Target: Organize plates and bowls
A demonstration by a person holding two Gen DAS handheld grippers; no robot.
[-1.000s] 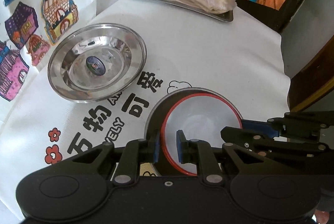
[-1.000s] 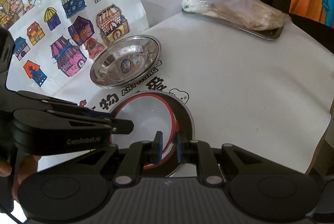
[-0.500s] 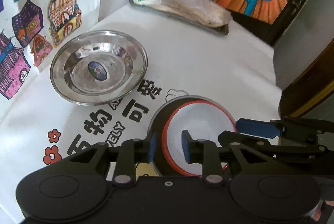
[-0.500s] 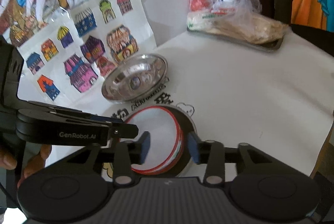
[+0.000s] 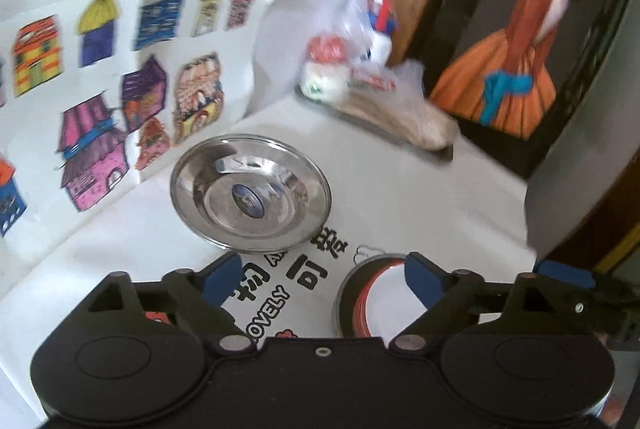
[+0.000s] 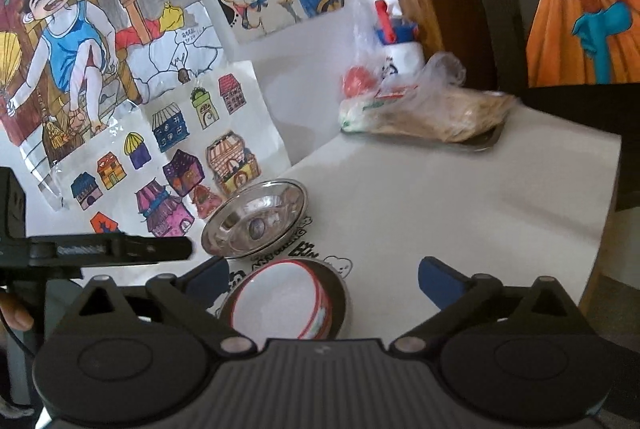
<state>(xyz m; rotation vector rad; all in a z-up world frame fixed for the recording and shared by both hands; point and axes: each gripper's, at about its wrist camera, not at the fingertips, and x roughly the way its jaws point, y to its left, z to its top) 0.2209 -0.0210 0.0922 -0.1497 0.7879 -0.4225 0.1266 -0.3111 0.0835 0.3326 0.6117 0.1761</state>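
- Opening both sets of jaws, I grip nothing: my left gripper and my right gripper are released, and no pad touches anything.
- The red-rimmed white bowl sits inside a steel plate near the table's front edge, just below my grippers.
- A second steel plate, empty and upright, stands just beyond it, towards the table's left edge and apart from the stack.
- A metal tray carrying bagged food occupies the table's far edge.
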